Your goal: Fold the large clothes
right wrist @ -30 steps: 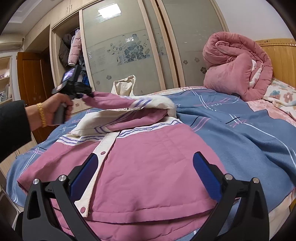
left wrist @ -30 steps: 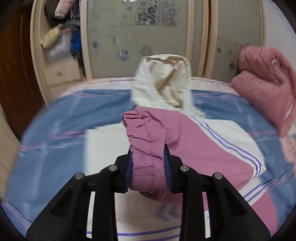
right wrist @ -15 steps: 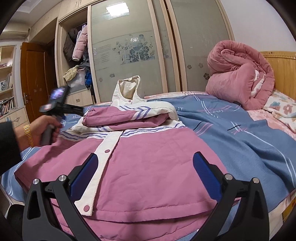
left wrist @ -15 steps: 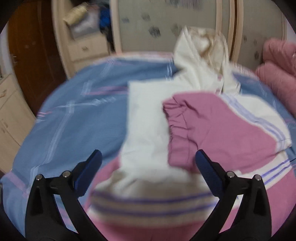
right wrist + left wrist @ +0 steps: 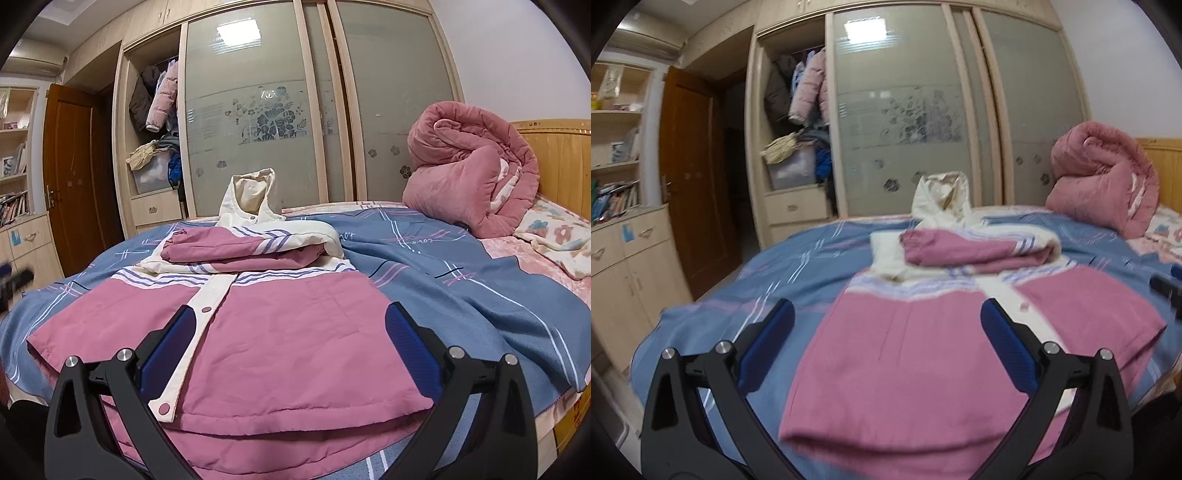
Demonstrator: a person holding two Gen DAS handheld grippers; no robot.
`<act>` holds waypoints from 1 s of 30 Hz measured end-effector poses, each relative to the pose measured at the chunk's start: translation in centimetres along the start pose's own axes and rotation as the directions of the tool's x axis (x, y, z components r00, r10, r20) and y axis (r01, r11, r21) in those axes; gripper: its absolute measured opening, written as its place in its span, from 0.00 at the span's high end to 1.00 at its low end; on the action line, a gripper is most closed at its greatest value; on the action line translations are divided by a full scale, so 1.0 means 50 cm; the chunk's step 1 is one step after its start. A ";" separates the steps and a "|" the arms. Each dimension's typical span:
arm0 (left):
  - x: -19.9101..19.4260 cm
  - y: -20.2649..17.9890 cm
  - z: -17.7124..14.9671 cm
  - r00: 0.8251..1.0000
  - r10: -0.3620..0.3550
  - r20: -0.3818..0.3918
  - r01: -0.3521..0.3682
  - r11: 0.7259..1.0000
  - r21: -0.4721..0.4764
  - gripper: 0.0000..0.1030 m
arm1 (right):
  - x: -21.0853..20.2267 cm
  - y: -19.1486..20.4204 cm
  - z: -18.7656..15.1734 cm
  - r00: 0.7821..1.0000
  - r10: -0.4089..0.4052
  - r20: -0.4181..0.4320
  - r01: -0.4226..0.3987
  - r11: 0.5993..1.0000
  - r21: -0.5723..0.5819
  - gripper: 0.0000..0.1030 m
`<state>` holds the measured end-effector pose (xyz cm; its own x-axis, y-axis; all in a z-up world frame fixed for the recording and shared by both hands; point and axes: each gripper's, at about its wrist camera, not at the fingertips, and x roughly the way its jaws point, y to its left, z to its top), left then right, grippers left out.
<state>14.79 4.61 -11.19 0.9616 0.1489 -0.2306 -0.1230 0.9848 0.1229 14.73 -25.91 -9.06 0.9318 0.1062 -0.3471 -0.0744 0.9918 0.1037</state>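
My left gripper [image 5: 886,326] points a little below level, its jaws spread as wide as they go, nothing between the blue pads [image 5: 768,345]. My right gripper [image 5: 293,334] also tips slightly downward, jaws wide apart and empty, both pads [image 5: 410,347] clear of any cloth. At the left edge of my right view, a dark blur shows my other gripper, too smeared to read.
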 end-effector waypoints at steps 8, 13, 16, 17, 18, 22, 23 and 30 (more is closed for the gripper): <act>0.015 0.011 -0.027 0.998 0.013 -0.064 -0.016 0.999 -0.050 0.02 | -0.012 0.028 -0.001 1.000 -0.002 0.013 0.003 0.998 -0.064 0.01; 0.025 -0.012 -0.032 0.997 0.019 -0.070 -0.019 1.000 0.000 0.02 | -0.020 0.019 0.002 1.000 -0.021 0.020 0.022 0.998 -0.060 0.01; 0.027 -0.012 -0.035 0.998 0.012 -0.068 -0.013 1.000 -0.007 0.02 | -0.023 0.009 0.004 0.999 -0.030 0.020 0.031 0.999 -0.042 0.01; 0.026 -0.009 -0.035 0.998 0.009 -0.067 -0.010 1.000 -0.016 0.02 | -0.025 0.006 0.004 0.999 -0.034 0.021 0.035 0.999 -0.040 0.01; 0.027 -0.007 -0.036 0.998 0.007 -0.067 -0.008 1.000 -0.023 0.02 | -0.027 0.007 0.003 0.999 -0.036 0.022 0.037 0.998 -0.040 0.01; 0.026 -0.003 -0.038 0.998 0.004 -0.068 -0.006 0.999 -0.034 0.02 | -0.029 0.005 0.003 0.999 -0.044 0.021 0.045 0.998 -0.047 0.01; 0.026 -0.003 -0.038 0.998 0.004 -0.068 -0.006 0.999 -0.034 0.02 | -0.029 0.004 0.003 0.999 -0.044 0.021 0.045 0.998 -0.047 0.01; 0.025 -0.002 -0.038 0.998 0.005 -0.068 -0.008 0.999 -0.034 0.02 | -0.028 0.000 0.005 0.999 -0.048 0.017 0.048 0.998 -0.042 0.01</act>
<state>15.52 4.87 -13.33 0.9420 0.1598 -0.2953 -0.1387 0.9861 0.0913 13.52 -26.05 -8.37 0.9403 0.0574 -0.3353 -0.0441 0.9979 0.0472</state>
